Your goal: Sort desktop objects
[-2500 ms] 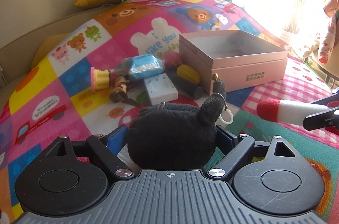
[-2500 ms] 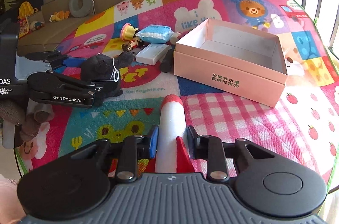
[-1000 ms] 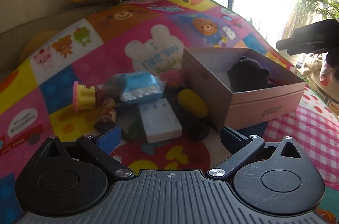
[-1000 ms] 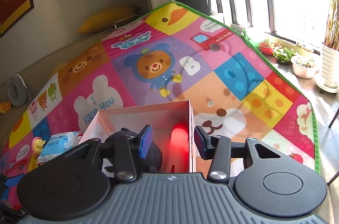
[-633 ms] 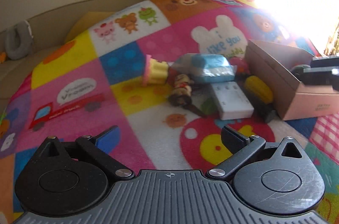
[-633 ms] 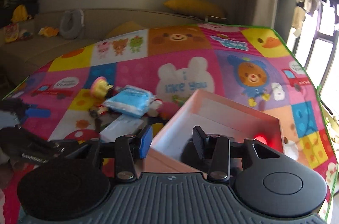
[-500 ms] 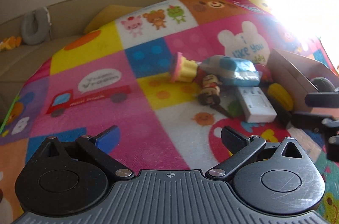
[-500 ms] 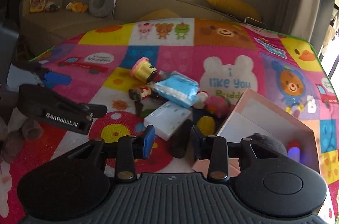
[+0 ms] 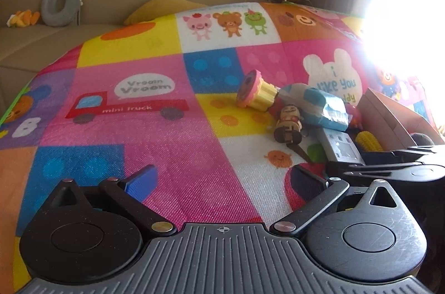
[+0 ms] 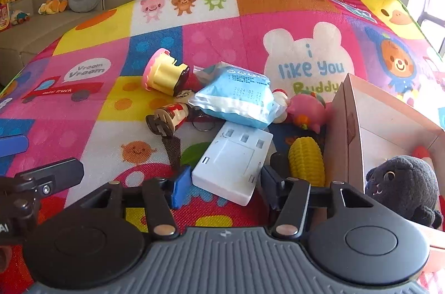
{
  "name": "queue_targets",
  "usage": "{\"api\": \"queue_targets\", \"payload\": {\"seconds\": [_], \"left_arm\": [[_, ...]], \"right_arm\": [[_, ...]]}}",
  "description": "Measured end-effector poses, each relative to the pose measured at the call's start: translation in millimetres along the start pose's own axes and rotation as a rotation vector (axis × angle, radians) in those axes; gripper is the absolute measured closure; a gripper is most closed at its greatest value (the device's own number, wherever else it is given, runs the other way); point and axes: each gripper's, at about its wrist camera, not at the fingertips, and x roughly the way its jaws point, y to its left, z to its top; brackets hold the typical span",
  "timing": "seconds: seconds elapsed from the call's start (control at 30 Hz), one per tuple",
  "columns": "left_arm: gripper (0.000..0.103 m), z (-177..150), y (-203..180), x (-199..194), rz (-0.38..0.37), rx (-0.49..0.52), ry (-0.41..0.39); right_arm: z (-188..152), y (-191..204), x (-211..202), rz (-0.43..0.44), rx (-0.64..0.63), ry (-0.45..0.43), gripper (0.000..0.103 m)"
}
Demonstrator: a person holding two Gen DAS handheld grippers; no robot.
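Swinging back from pink box (image 10: 347, 127) to toy pile; both claws emptied since earlier frames
Black plush (image 10: 400, 188) and red-tipped white piece (image 10: 421, 152) now lie inside box
Right claw (image 10: 221, 182) empty, jaws just been opening, now straddling near end of white power strip (image 10: 233, 157), pads not pressing
Left claw (image 9: 222, 180) wide open over bare mat (image 9: 125, 127)
Likely next: strip, then corn (image 10: 306, 157), blue packet (image 10: 236, 96), cupcake toy (image 10: 164, 71), figurine keychain (image 10: 169, 116)
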Motion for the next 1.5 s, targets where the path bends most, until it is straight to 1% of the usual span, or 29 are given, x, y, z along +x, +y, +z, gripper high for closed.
{"api": "queue_targets", "payload": {"seconds": [0.07,0.13,0.23,0.3,0.37,0.4,0.47,0.5,0.57,0.6,0.67,0.7,0.83,0.97,1.07,1.1,1.13,1.2,1.27,1.3,1.37,1.4,1.5], "left_arm": [[0.000,0,2,0,0.004,-0.014,0.001],[0.000,0,2,0,0.009,-0.013,0.002],[0.000,0,-4,1,0.022,0.015,0.007],[0.000,0,-8,1,0.030,0.044,0.007],[0.000,-1,-13,0,0.041,0.071,0.006],[0.000,-2,-16,-1,0.043,0.079,0.008],[0.000,-4,-20,-2,0.035,0.091,0.020],[0.000,-5,-21,-2,0.029,0.097,0.026],[0.000,-7,-26,-4,0.005,0.110,0.040],[0.000,-9,-28,-5,-0.010,0.119,0.046],[0.000,-13,-33,-10,-0.045,0.139,0.054],[0.000,-14,-34,-12,-0.060,0.148,0.053],[0.000,-19,-33,-22,-0.089,0.167,0.051],[0.000,-21,-26,-25,-0.100,0.163,0.043],[0.000,-22,-20,-24,-0.126,0.134,0.046],[0.000,-22,-19,-24,-0.132,0.127,0.045],[0.000,-23,-18,-24,-0.139,0.120,0.044],[0.000,-23,-15,-24,-0.152,0.104,0.040],[0.000,-23,-12,-26,-0.160,0.087,0.034],[0.000,-23,-10,-26,-0.160,0.082,0.032],[0.000,-24,-8,-28,-0.157,0.080,0.033],[0.000,-24,-6,-28,-0.155,0.079,0.033],[0.000,-25,-2,-30,-0.148,0.074,0.037]], "right_arm": [[-6,-2,-12,0.031,-0.015,-0.005,0.050],[-16,-2,-33,0.092,-0.056,-0.021,0.050],[-39,-3,-70,0.195,-0.138,-0.043,0.051],[-53,-5,-93,0.253,-0.186,-0.033,0.051],[-62,-13,-109,0.324,-0.193,-0.012,0.051],[-65,-19,-116,0.334,-0.176,-0.019,0.050],[-67,-28,-126,0.316,-0.140,-0.050,0.046],[-66,-33,-127,0.300,-0.119,-0.066,0.045],[-62,-40,-124,0.237,-0.076,-0.093,0.046],[-58,-40,-117,0.171,-0.074,-0.108,0.048],[-53,-33,-102,0.066,-0.104,-0.129,0.070],[-50,-29,-94,0.030,-0.116,-0.136,0.072],[-40,-5,-62,-0.090,-0.210,-0.163,0.073],[-29,8,-33,-0.178,-0.278,-0.112,0.075],[-23,12,-13,-0.208,-0.304,-0.045,0.075],[-21,13,-8,-0.214,-0.314,-0.026,0.078],[-20,15,-5,-0.216,-0.326,-0.009,0.079],[-17,20,-1,-0.230,-0.348,0.012,0.080],[-13,21,2,-0.236,-0.344,0.035,0.080],[-11,21,2,-0.231,-0.334,0.044,0.079],[-11,20,0,-0.225,-0.330,0.044,0.084],[-12,19,-1,-0.222,-0.333,0.042,0.084],[-17,15,-14,-0.163,-0.306,0.032,0.084]]}}
